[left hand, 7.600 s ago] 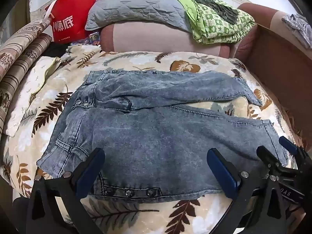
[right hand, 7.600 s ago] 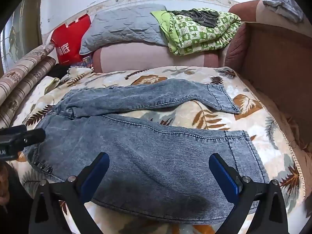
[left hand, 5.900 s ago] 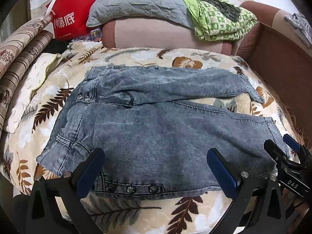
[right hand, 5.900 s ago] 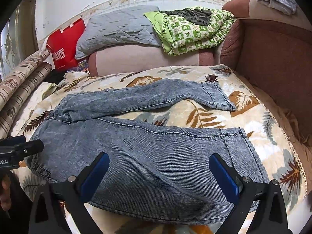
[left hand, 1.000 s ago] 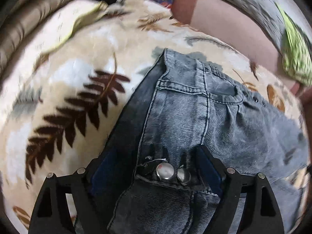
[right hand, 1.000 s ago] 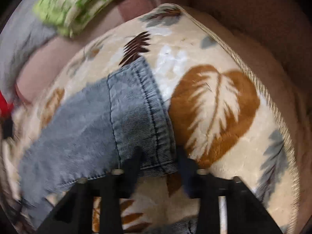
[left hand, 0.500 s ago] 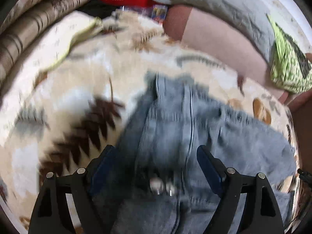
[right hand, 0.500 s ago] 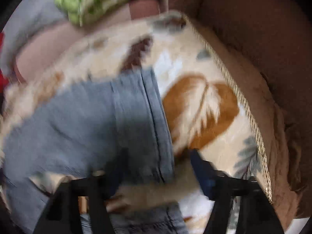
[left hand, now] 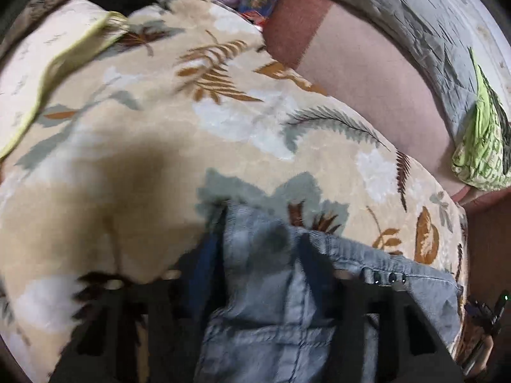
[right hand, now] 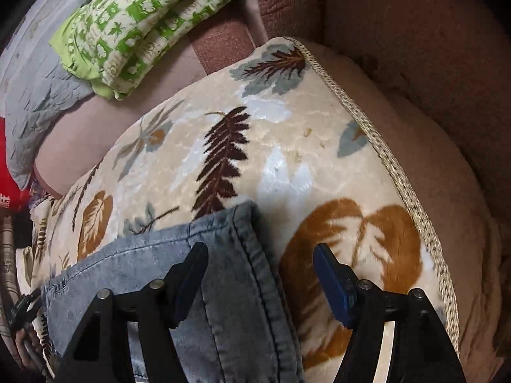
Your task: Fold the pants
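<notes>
Observation, both wrist views: pants [left hand: 399, 287] lie on the leaf-print blanket [left hand: 159, 159], but far less denim shows ahead of either tool than a second ago, when the waistband and the hem filled the frames. Bare blanket now stretches beyond the cloth in both views, so the far edge appears to have been drawn back toward the person. Left gripper [left hand: 262, 255]: jaws sit narrower than a second ago, with a bunched piece of the waistband between them. The frame is motion-blurred, so the clamp is a judgement, but it reads as gripping the denim. A row of studs shows just to the right of it. Right gripper [right hand: 258, 255]: jaws stand wider than a second ago, when they were pinched on the hem. The hemmed end of the leg [right hand: 242, 255] now rests on the blanket, partly under the left finger, and the right finger stands apart over bare blanket. This reads as a release. Judgement: first lengthwise fold, one leg over the other, is at or near laydown at the hem end, while the waist end is not yet let go. Whether the legs lie square on each other is not visible. Green patterned bedding [right hand: 143, 25] sits well clear, on the cushion behind.
</notes>
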Demonstrator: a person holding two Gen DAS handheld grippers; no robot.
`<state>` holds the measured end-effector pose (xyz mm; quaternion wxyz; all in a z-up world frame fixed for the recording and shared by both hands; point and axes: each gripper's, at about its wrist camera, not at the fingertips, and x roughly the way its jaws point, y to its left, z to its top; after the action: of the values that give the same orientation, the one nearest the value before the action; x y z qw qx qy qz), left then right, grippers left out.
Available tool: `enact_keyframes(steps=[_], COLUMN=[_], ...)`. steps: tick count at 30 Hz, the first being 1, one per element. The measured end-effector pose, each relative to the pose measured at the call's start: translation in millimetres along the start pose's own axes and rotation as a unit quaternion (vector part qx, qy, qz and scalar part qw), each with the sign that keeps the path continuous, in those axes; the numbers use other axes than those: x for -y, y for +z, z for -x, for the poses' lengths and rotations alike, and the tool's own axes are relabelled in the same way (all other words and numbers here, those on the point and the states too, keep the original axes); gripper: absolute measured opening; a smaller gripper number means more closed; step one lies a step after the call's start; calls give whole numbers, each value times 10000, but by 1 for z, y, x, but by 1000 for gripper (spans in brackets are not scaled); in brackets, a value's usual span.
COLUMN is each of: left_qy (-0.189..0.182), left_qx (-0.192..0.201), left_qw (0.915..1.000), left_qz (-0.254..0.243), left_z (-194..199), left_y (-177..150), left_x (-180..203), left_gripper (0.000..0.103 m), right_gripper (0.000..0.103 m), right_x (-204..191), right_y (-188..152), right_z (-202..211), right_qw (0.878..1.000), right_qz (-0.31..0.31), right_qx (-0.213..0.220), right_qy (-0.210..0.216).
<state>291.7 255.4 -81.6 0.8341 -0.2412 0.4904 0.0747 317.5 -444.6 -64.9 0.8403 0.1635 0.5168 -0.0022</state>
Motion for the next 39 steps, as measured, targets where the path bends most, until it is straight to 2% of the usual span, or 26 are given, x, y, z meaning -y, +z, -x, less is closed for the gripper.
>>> enact_keyframes(steps=[1, 3, 7, 9, 10, 11, 12, 13, 14, 15, 18, 23, 30, 34, 39], left_qy=[80, 172, 228, 166, 168, 234, 278, 426, 550, 689, 575, 127, -331, -661, -987], left_qx=[-28, -60, -32, -24, -9, -20, -23, -10, -14, -29, -43, 363, 1037, 1360, 1470], left_qw=[10000, 9998, 9997, 9998, 9998, 9996, 9995, 9987, 9979, 9967, 9980, 9991, 9929, 9863, 9803], left_qz=[-27, -87, -122, -116, -113, -141, -177, -283, -347, -417, -259, -170, -475, -661, -874], left_z=[-5, -11, -18, -20, -22, -23, -23, -23, -24, -25, -19, 29, 120, 181, 237], left_y=[2, 3, 5, 5, 6, 7, 8, 9, 10, 11, 15, 21, 3, -31, -100], left_x=[2, 5, 5, 5, 5, 7, 8, 12, 14, 16, 14, 16, 28, 24, -2], left_gripper=[37, 19, 19, 27, 28, 28, 27, 15, 1, 2, 2, 2, 2, 2, 2], right_gripper=[71, 71, 71, 69, 60, 40, 34, 23, 21, 19, 19, 19, 19, 19, 19], right_x=[-2, -5, -15, -23, -26, -31, -34, -39, -41, -44, -52, -58, -65, -60, -35], right_y=[5, 13, 26, 31, 31, 30, 29, 28, 29, 29, 30, 34, 24, 9, -41], right_z=[-3, -3, -18, -33, -40, -49, -54, -55, -54, -52, -38, 5, 68, 115, 182], right_qw=[10000, 9999, 9995, 9990, 9987, 9978, 9970, 9959, 9959, 9954, 9936, 9939, 9929, 9905, 9853], right_qz=[49, 114, 293, 369, 403, 486, 569, 696, 712, 764, 946, 947, 822, 766, 715], right_qx=[-35, -49, -128, -230, -316, -438, -483, -393, -388, -359, -202, 255, 808, 1135, 1520], right_qy=[5, 34, -57, -60, -47, -78, -212, -423, -409, -452, -588, -504, -295, -85, 310])
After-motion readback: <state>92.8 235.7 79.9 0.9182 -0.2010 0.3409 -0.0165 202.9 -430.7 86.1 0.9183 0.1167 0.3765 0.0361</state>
